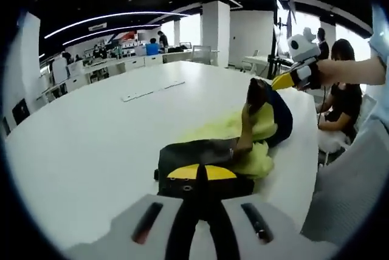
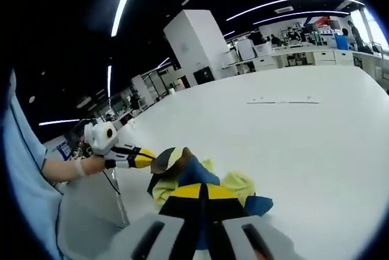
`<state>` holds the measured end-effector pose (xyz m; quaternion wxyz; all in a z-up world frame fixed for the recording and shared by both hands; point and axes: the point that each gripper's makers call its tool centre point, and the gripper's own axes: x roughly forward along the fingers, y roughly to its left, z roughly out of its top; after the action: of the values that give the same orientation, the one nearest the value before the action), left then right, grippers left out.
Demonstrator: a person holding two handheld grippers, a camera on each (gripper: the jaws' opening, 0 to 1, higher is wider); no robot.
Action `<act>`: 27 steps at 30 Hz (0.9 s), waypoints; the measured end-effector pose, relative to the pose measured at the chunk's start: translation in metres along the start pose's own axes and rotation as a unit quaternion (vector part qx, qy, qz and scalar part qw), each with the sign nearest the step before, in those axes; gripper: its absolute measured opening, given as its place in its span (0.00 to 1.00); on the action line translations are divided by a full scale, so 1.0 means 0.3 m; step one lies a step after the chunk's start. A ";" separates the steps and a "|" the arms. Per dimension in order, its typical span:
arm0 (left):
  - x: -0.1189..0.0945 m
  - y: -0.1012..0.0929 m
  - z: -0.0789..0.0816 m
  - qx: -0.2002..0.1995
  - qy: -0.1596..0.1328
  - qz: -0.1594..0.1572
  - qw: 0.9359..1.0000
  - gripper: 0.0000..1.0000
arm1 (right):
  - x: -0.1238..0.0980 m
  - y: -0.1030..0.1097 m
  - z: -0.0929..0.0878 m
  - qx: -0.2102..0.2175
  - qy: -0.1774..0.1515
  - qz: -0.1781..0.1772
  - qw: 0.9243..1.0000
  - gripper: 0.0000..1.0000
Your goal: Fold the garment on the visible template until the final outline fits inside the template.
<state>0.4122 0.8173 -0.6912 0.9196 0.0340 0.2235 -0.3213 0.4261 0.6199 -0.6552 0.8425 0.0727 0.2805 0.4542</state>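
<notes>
A garment of yellow-green, blue and dark cloth point(image 1: 255, 129) lies bunched on the white table point(image 1: 91, 138) near its right edge. My left gripper point(image 1: 202, 172) is shut on a dark fold of it at the near side. My right gripper point(image 1: 276, 82) comes in from the right, shut on a corner that it holds raised above the heap. In the right gripper view the garment point(image 2: 237, 182) lies under my right gripper point(image 2: 199, 188), whose jaws are closed on the cloth. My left gripper point(image 2: 149, 158) pinches a brown and yellow flap at the left. Thin faint marks point(image 1: 152, 92) run across the table farther off.
A seated person point(image 1: 343, 90) is beyond the table's right edge. The arm and light blue sleeve point(image 2: 24, 169) of the person holding the grippers are at the left. The same thin marks point(image 2: 282, 101) lie far out on the wide table top. Desks and a pillar point(image 2: 197, 44) stand behind.
</notes>
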 end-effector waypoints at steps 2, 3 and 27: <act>-0.018 0.007 0.036 -0.027 -0.014 -0.001 1.000 0.00 | -0.020 0.010 0.016 -0.002 -0.001 -0.001 1.000 0.00; -0.026 0.010 0.054 -0.033 -0.021 0.000 0.999 0.00 | -0.031 0.012 0.028 -0.010 -0.004 -0.005 1.000 0.00; -0.258 -0.032 0.503 -0.088 -0.151 -0.054 0.983 0.00 | -0.265 0.211 0.459 -0.095 -0.159 0.006 0.983 0.00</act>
<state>0.4115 0.8233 -0.5214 0.9236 -0.1082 0.1114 -0.3505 0.4204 0.6105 -0.4845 0.8766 0.0654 0.0980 0.4666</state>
